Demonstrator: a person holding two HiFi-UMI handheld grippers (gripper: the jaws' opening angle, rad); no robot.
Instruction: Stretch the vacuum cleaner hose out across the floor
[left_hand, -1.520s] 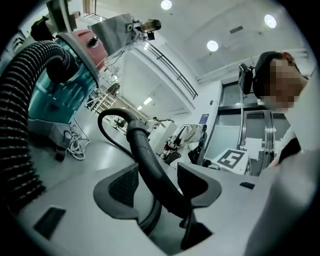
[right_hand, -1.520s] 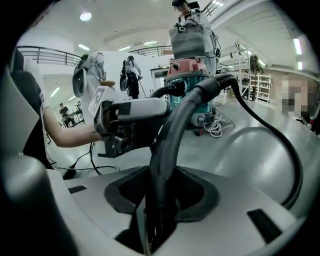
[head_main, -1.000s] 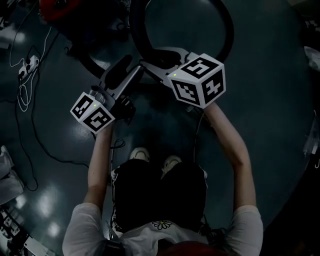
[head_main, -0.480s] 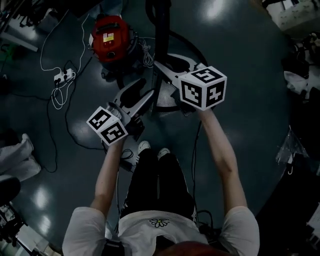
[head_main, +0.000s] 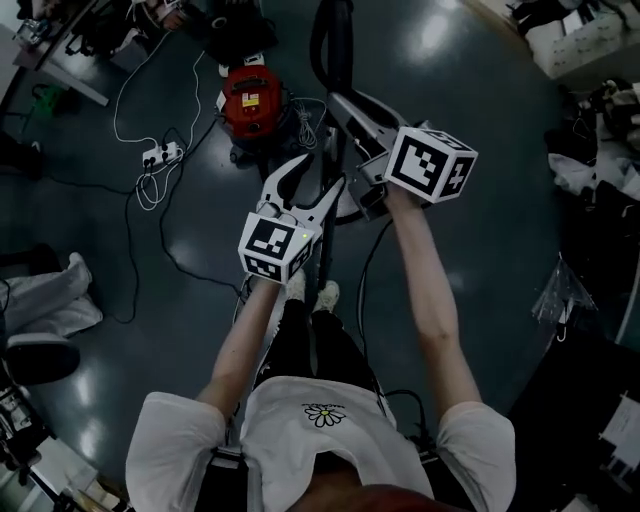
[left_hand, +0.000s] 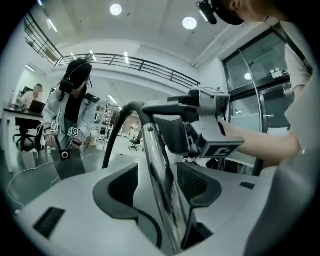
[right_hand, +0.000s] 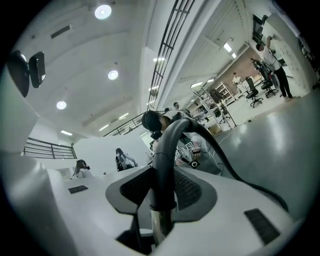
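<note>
Clamping the stiff black hose cuff (right_hand: 164, 160), my right gripper (right_hand: 162, 187) has just been closing. The left gripper (left_hand: 157, 186) stands open, the slick chrome wand (left_hand: 156, 167) leaning on one pad. The hose (right_hand: 233, 174), probably light and springy, trails toward the red vacuum cleaner (head_main: 250, 100) on the floor (head_main: 480, 220). I'd pull from the rigid cuff.

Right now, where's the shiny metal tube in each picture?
Head view: the shiny metal tube runs down the middle, from the black bent handle toward the person's shoes.
Left gripper view: centre, slanting up between the left gripper's open jaws.
Right gripper view: bottom centre, a short bit under the handle, which the right gripper's jaws have just been closing on and now pinch.
Shared landmark: the black bent handle atop the tube.
</note>
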